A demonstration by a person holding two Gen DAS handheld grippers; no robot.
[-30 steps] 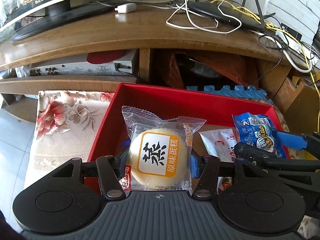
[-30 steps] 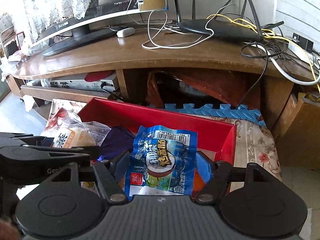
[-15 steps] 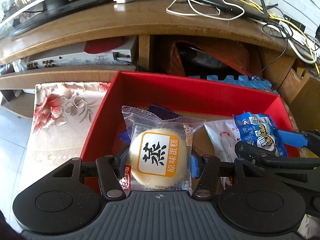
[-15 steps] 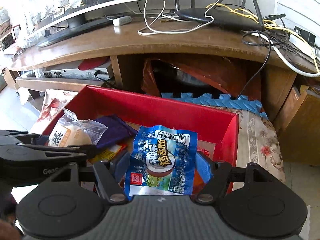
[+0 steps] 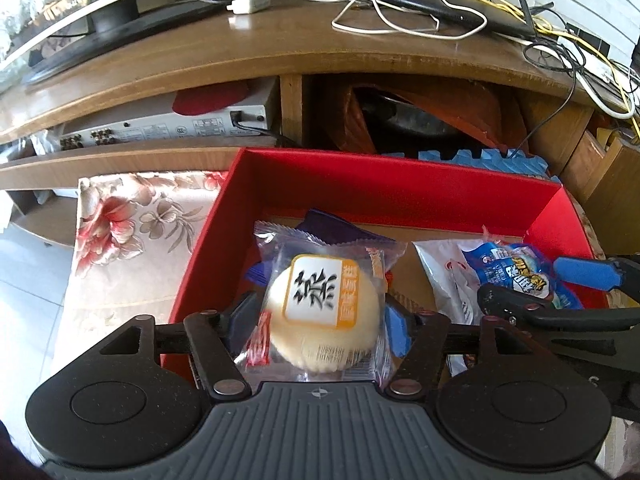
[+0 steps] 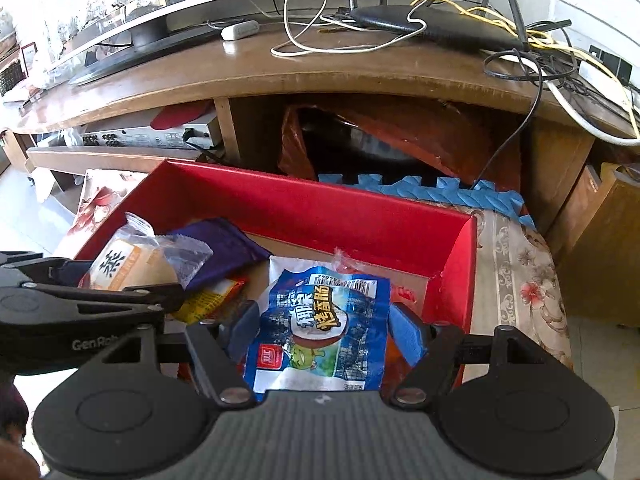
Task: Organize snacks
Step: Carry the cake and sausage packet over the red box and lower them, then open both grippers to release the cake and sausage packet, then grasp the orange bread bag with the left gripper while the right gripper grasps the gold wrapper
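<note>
Left side first: my left gripper point(image 5: 320, 320) sits over the near-left part of the red box point(image 5: 384, 184), with the cake packet point(image 5: 322, 306) between its fingers, label facing me. The jaws have just been opening; I see gaps between the blue pads and the wrapper on both sides, so the packet looks released, though its image is blurred. It stands tilted above a purple packet point(image 5: 340, 230) lying on the box floor behind it. Just right of centre a white packet point(image 5: 444, 276) lies flat in the box. Further right, my right gripper point(image 6: 324, 328) has the blue sausage packet point(image 6: 324, 328) between its fingers, barcode end pointing away from me. Its jaws have eased a touch wider; the pads stand at the packet's edges, and I cannot tell whether they still press on it. The packet hangs over the near-right part of the box, close to the right wall. A yellow packet point(image 6: 212, 300) lies on the box floor between the two grippers. The box rests on a floral cloth point(image 5: 132, 236), in front of a wooden TV stand point(image 5: 280, 52).
</note>
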